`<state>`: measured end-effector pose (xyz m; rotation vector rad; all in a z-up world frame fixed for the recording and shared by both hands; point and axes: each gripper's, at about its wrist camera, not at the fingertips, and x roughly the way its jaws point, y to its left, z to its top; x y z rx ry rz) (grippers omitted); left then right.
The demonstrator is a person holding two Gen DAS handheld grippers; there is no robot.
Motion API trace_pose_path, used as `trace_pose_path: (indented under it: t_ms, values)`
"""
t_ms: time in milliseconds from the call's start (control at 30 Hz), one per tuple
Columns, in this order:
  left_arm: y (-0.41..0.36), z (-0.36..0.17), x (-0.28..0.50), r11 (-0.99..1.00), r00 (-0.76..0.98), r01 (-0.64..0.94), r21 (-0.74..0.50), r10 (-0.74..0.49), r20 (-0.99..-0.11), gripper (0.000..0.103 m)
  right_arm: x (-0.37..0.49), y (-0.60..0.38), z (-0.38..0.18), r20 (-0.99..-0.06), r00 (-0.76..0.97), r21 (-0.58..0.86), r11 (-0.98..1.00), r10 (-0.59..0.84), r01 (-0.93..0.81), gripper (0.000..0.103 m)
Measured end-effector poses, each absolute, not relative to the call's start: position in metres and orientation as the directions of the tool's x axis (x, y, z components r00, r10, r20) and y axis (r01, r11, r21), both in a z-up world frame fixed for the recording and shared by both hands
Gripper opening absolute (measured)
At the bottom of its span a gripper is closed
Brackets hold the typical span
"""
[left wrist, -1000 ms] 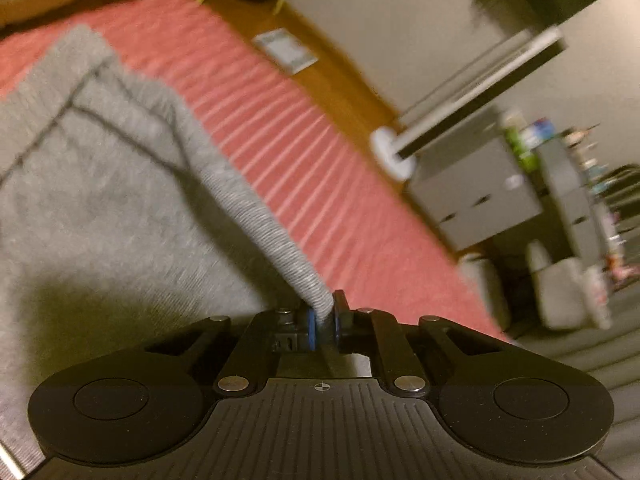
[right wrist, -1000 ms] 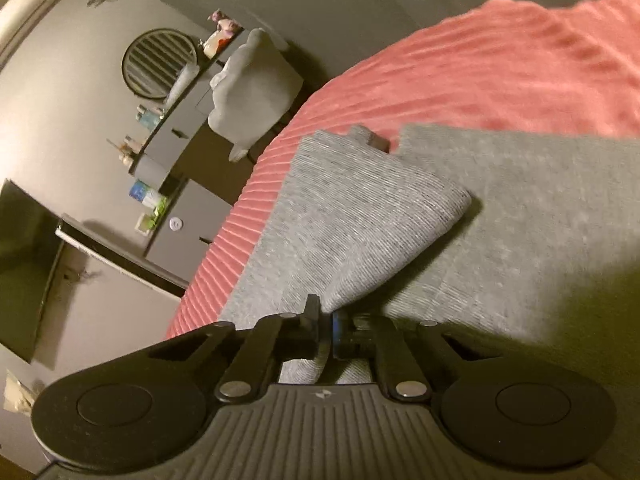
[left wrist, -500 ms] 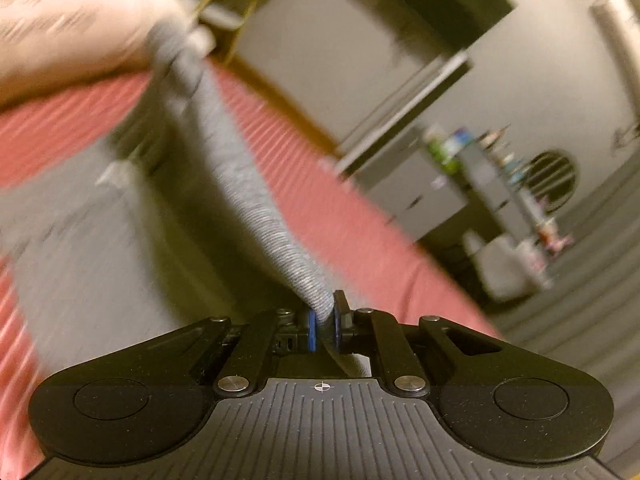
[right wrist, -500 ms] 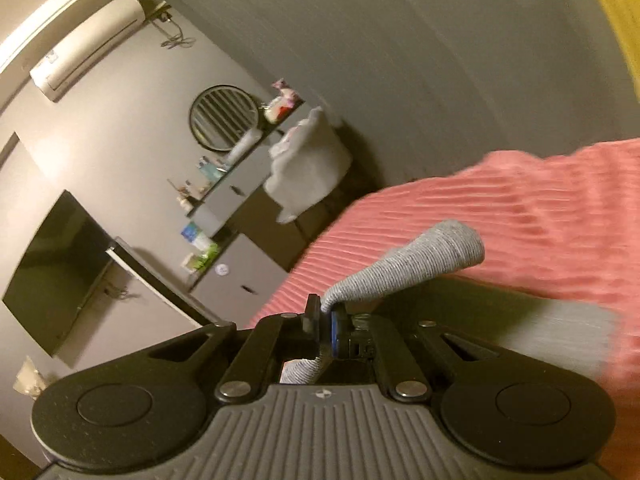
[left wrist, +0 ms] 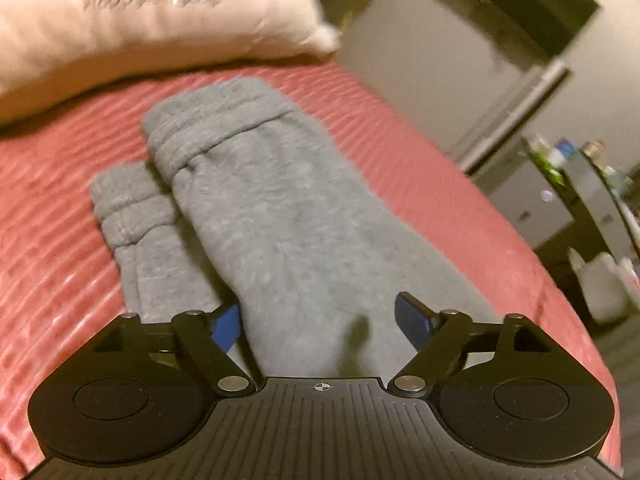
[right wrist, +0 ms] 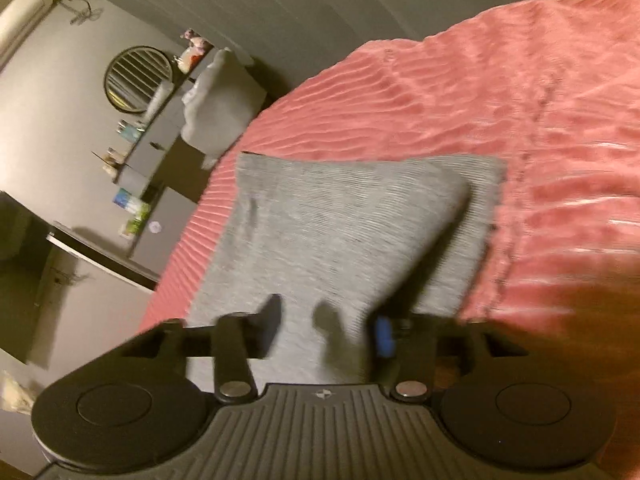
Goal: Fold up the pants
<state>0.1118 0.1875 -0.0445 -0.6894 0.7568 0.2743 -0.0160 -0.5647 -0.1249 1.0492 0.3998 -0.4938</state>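
Observation:
Grey knit pants [left wrist: 280, 216] lie folded over on a red ribbed bedspread [left wrist: 48, 216]. Two cuffed leg ends point toward the pillow, the upper layer overlapping the lower. My left gripper [left wrist: 320, 320] is open, its blue-padded fingers apart on either side of the near fold, holding nothing. In the right wrist view the pants [right wrist: 344, 224] lie as a doubled grey panel with a fold ridge on the right. My right gripper [right wrist: 324, 328] is open just above the near edge of the cloth, empty.
A cream pillow [left wrist: 152, 20] with printed lettering lies at the head of the bed. Beside the bed stand a grey dresser [right wrist: 160, 168] with bottles, a round mirror [right wrist: 136, 80] and a wall-mounted TV. The bedspread [right wrist: 540, 120] stretches to the right.
Both grippers were shut on the pants and carried the cloth up and over. Now both have opened and let go, and the folded layer lies flat on the bed.

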Motion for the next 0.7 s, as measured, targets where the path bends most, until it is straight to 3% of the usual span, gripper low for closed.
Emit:
trace_pose_path:
  t_ms: [33,100,133,167,200,300,367,433,533,567,633,700]
  values:
    - [0.191,-0.048,0.115,0.732,0.699,-0.48,-0.484,-0.014,-0.715,0.074,-0.014,-0.566,-0.125,-0.536,0.822,0.715,0.414,-0.192,0.563,0.052]
    - [0.2,-0.055,0.124,0.696,0.677,-0.512,-0.503,-0.033,-0.735,0.046,-0.005,-0.565,-0.121,-0.551,0.812,0.695,0.432,-0.193,0.575,0.042]
    - [0.201,-0.056,0.126,0.694,0.67,-0.513,-0.506,-0.045,-0.741,0.042,-0.002,-0.566,-0.121,-0.558,0.807,0.686,0.44,-0.192,0.579,0.022]
    - [0.202,-0.055,0.13,0.697,0.663,-0.509,-0.505,-0.055,-0.746,0.028,0.001,-0.567,-0.12,-0.567,0.801,0.678,0.443,-0.19,0.586,0.009]
    - [0.206,-0.052,0.137,0.709,0.654,-0.5,-0.498,-0.068,-0.753,0.012,0.005,-0.569,-0.118,-0.574,0.797,0.674,0.443,-0.189,0.591,0.009]
    - [0.213,-0.031,0.147,0.714,0.68,-0.458,-0.529,-0.101,-0.726,0.012,0.015,-0.578,-0.114,-0.59,0.787,0.671,0.432,-0.182,0.603,0.006]
    - [0.218,0.002,0.143,0.69,0.787,-0.362,-0.627,-0.134,-0.602,0.012,0.027,-0.58,-0.098,-0.592,0.786,0.654,0.463,-0.181,0.598,0.006]
    - [0.221,0.029,0.13,0.671,0.86,-0.28,-0.686,-0.143,-0.49,0.012,0.033,-0.577,-0.068,-0.508,0.842,0.686,0.508,-0.179,0.522,0.005]
    - [0.226,0.047,0.101,0.658,0.912,-0.185,-0.73,-0.162,-0.377,0.012,0.016,-0.577,-0.02,-0.277,0.944,0.774,0.541,-0.178,0.329,0.005]
    - [0.229,0.041,0.089,0.668,0.916,-0.172,-0.724,-0.162,-0.368,0.012,0.008,-0.578,-0.013,-0.216,0.96,0.793,0.541,-0.18,0.28,0.005]
    - [0.233,0.017,0.076,0.687,0.888,-0.217,-0.693,-0.157,-0.433,0.013,-0.015,-0.583,-0.013,-0.117,0.973,0.81,0.548,-0.197,0.208,0.005]
    - [0.239,-0.026,0.071,0.688,0.808,-0.32,-0.652,-0.161,-0.567,0.013,-0.027,-0.586,-0.029,-0.192,0.953,0.764,0.574,-0.234,0.295,0.006]
